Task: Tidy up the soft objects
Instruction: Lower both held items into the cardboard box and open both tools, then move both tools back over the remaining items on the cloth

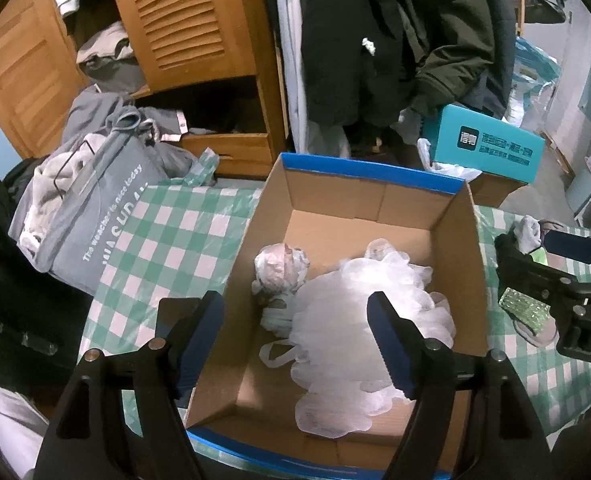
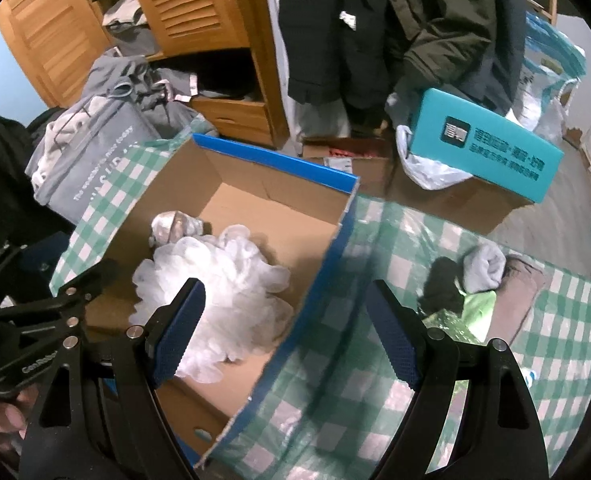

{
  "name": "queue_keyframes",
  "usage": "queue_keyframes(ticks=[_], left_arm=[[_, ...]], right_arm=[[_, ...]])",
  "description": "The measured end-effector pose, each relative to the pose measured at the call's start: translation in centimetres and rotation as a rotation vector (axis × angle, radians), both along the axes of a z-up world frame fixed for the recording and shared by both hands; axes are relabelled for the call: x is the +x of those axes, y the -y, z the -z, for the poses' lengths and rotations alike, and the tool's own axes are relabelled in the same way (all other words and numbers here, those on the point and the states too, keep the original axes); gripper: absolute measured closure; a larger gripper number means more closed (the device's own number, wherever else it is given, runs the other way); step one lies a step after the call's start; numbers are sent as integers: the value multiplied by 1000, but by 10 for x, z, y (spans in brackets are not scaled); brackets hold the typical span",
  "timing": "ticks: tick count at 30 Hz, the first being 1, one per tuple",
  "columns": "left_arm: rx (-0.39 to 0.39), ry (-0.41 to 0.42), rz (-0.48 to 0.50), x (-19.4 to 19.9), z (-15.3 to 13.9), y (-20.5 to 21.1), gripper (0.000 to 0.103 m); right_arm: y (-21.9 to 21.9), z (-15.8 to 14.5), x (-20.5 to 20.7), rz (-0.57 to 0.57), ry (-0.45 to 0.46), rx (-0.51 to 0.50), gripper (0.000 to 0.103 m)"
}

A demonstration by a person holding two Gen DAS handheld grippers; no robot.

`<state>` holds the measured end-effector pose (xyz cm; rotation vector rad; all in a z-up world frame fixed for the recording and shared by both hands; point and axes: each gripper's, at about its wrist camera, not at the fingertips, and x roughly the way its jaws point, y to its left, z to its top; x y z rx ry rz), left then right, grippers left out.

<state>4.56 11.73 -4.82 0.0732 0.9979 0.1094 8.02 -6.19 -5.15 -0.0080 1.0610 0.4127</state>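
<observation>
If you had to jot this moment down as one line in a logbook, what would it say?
left gripper: open, over cardboard box | right gripper: open, above box rim | in box: white mesh pouf, wadded plastic bag | on checkered cloth: rolled grey sock

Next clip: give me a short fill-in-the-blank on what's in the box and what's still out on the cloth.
1. The white mesh bath pouf lies inside the ____ box.
2. Both the left gripper and right gripper are ____.
3. The rolled grey sock lies ____ the box, on the checkered cloth.

Answers: cardboard; open; outside

The left tongs (image 1: 295,344) hide part of the white mesh pouf (image 1: 347,344).
</observation>
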Motion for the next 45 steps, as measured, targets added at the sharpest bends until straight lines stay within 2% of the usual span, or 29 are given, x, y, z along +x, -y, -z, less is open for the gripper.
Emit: queue_keyframes(ticks=[27, 41, 45], left_arm=[[40, -4, 106, 2, -3, 56, 23], [67, -18, 177, 2, 0, 99, 23], [38, -33, 197, 2, 4, 114, 21]], right_arm=[[70, 3, -18, 93, -13, -14, 20], [115, 13, -24, 163, -35, -14, 20], [131, 16, -29, 187, -42, -14, 20]])
